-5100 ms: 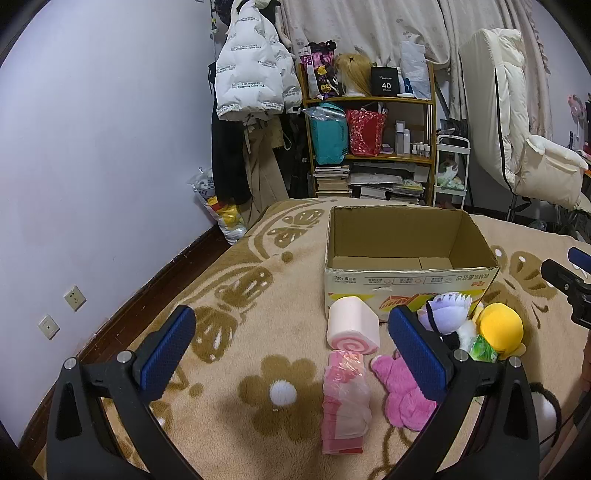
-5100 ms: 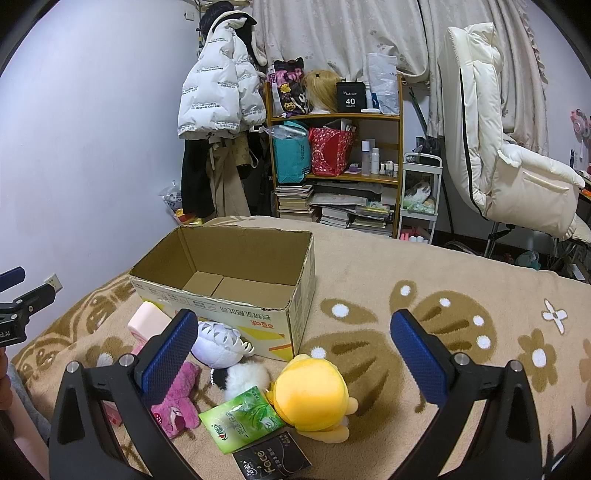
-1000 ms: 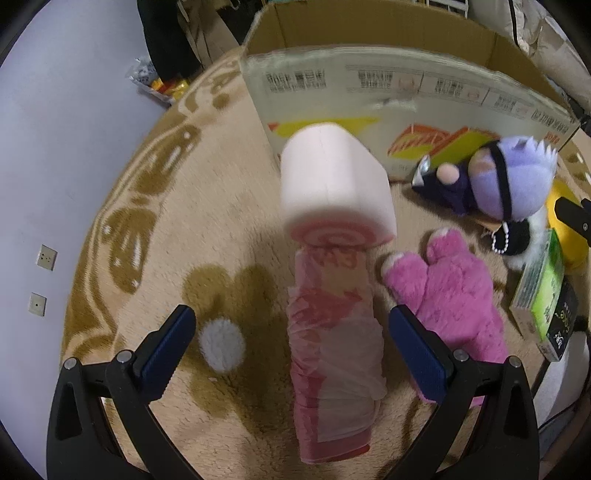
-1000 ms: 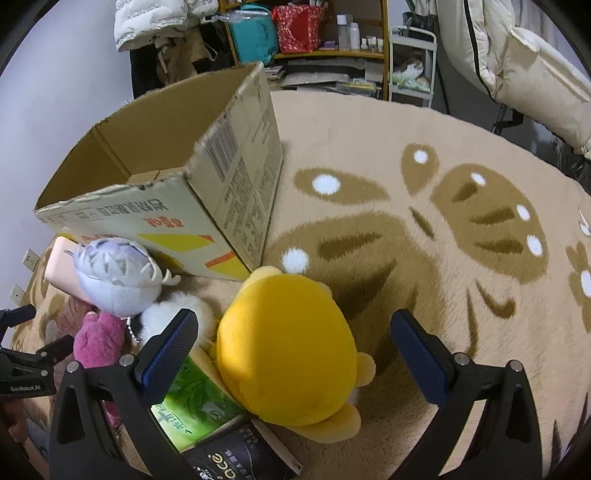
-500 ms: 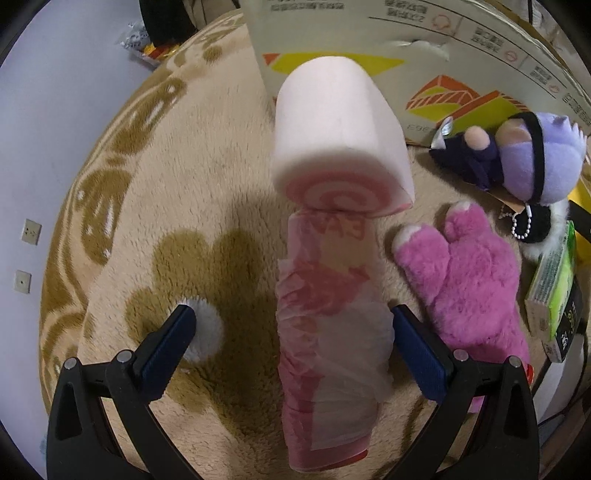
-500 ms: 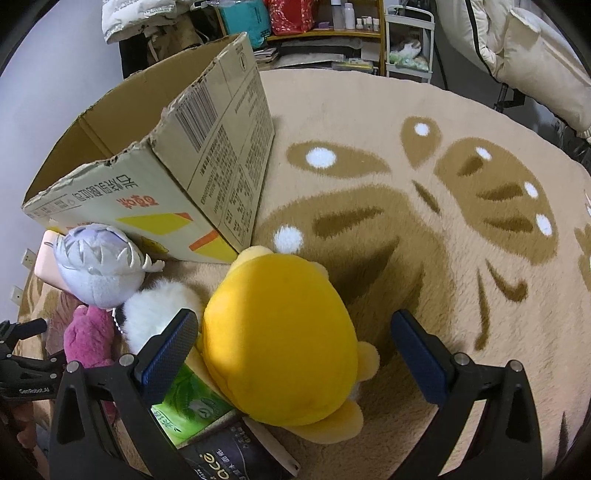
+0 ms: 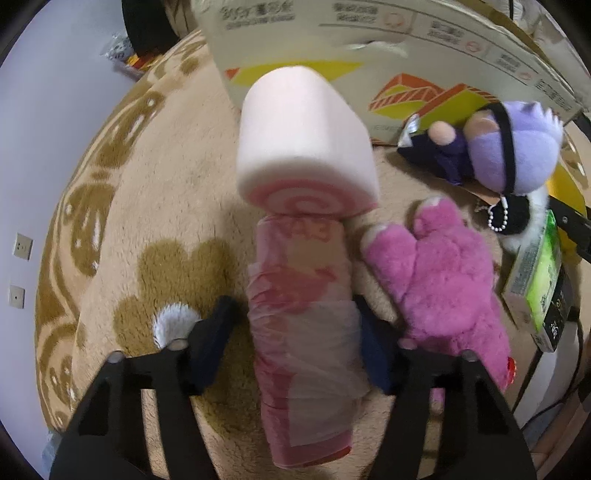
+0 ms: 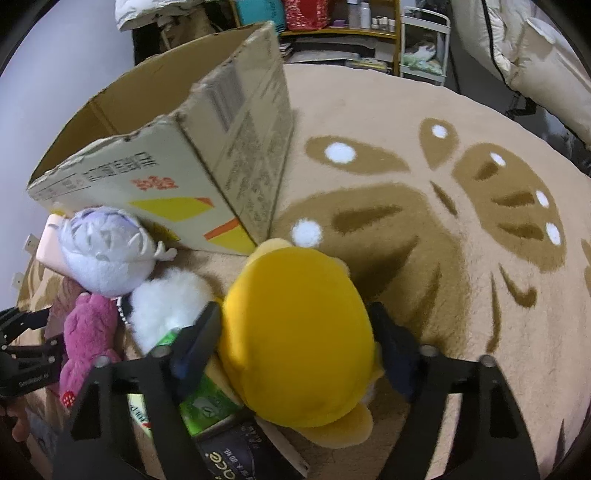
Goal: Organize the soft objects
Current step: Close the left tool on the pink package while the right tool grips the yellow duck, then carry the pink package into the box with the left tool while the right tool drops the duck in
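L gripper (image 7: 295,328) has just been closing, pads now squeezing the pink wrapped pack (image 7: 303,317) on the rug (image 7: 147,177), in front of the box (image 7: 369,44) w/ the pink roll (image 7: 306,147). R gripper (image 8: 295,339) also closing, pads pressed on the yellow plush (image 8: 299,343) by the box corner.

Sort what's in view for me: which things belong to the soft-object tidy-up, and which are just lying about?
Job: pink wrapped pack, pink swirl roll, yellow plush, pink plush, purple plush, cardboard box.
Lying about: green tissue pack, black packet, shelf, white chair.
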Motion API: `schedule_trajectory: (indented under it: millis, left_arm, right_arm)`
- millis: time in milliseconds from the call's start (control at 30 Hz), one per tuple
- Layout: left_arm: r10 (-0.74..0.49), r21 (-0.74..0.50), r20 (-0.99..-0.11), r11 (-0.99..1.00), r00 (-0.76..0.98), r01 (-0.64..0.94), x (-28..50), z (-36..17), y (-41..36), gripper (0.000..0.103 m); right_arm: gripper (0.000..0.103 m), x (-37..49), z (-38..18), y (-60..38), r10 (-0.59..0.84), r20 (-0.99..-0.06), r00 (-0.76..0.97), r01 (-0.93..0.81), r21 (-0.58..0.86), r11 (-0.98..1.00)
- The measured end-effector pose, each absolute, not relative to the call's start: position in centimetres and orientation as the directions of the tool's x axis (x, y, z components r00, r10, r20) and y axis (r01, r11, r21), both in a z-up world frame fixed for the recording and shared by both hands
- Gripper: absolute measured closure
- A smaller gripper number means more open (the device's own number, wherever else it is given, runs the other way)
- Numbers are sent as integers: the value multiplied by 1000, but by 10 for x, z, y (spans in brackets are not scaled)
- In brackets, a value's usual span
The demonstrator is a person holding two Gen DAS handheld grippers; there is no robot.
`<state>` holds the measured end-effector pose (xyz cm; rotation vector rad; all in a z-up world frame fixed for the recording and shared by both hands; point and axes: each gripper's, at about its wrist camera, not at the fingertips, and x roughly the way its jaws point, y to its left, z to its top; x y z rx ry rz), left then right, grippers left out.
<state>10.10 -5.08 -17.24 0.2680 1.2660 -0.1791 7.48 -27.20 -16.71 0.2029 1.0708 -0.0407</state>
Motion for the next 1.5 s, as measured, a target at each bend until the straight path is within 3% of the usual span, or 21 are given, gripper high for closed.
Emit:
schedule_trajectory:
  millis: [67, 167, 233, 400, 1033, 1200, 1400, 1500]
  left_arm:
    - [9, 98, -953, 955, 302, 280, 100, -169, -53, 57]
    - [-40, 37, -953, 969, 300, 245, 101, -166, -45, 59]
    - [-74, -9, -951, 977, 299, 213, 103, -163, -35, 59]
    - [-70, -3, -935, 982, 347, 191, 99, -151, -32, 60]
    - [-40, 60, -765, 989, 642, 133, 41, -63, -18, 60]
    - [-6, 124, -718, 983, 696, 137, 33, -46, -22, 60]
    - [-55, 99, -686, 981, 725, 168, 33, -22, -26, 60]
    - [-33, 145, -665, 974, 746, 173, 40, -14, -33, 60]
  right_arm:
    - [29, 74, -166, -271, 70, -874, 482, 125, 148, 981]
    - [35, 72, -163, -271, 77, -868, 490, 123, 156, 980]
    - [47, 70, -158, -271, 75, -861, 502, 119, 154, 981]
    - [52, 65, -149, -273, 84, -848, 523, 112, 166, 980]
    - [53, 11, -79, -266, 62, -709, 703, 103, 187, 977]
    - [53, 1, -56, -259, 65, -670, 739, 84, 188, 979]
    - [53, -4, -27, -246, 111, -601, 792, 26, 214, 976]
    - [52, 0, -22, -243, 145, -573, 806, -6, 237, 972]
